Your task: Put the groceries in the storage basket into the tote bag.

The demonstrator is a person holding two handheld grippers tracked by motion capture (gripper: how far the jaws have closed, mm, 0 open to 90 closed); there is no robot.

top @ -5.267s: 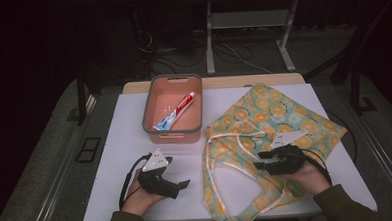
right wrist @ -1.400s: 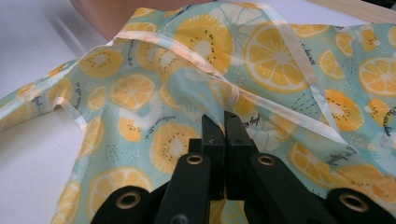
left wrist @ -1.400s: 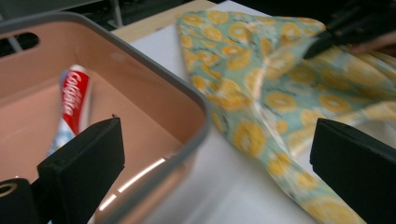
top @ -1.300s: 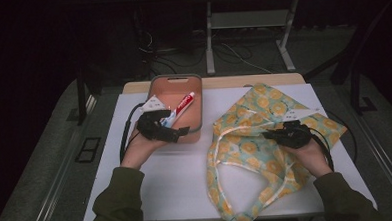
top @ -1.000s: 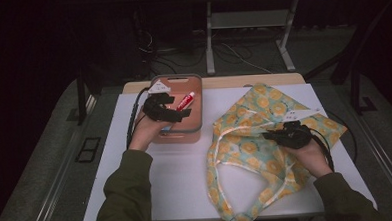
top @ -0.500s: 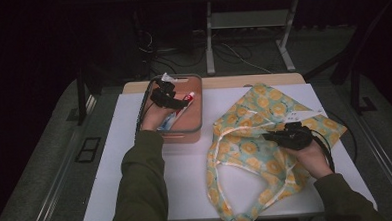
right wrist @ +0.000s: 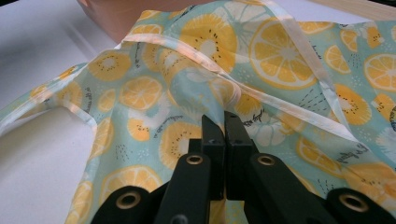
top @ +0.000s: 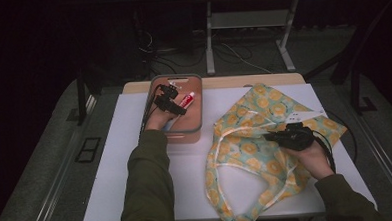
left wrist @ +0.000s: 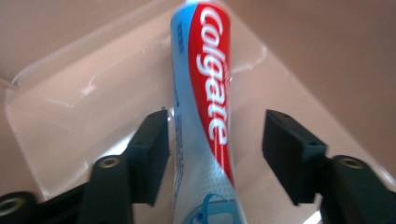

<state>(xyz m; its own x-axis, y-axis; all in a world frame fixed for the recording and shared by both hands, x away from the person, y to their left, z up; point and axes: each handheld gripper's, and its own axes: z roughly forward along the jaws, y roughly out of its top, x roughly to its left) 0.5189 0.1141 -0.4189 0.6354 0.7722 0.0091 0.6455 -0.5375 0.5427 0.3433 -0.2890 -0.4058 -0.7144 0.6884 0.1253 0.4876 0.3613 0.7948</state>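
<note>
Covering the right half of the white worktop (top: 137, 193), the fruit-print bag (top: 256, 153) has a fold pinched in the shut right hand-held gripper (right wrist: 224, 126). At upper centre, inside the pink tub (top: 197, 133), the left hand-held gripper (left wrist: 215, 144) has just been closing; the toothpaste tube (left wrist: 205, 107) lies between its jaws, not yet squeezed.

Dark room, grey floor (top: 46, 162), metal-legged bench (top: 250, 23) behind

The high view looks forward and down from above the near edge of the table (top: 152, 192). The left gripper view sits close inside the pink bin (top: 197, 128), facing the toothpaste (left wrist: 205, 116) in it. The right gripper view, beside the bin, skims low over the fruit-print bag (right wrist: 280, 60); the high view shares all three.
</note>
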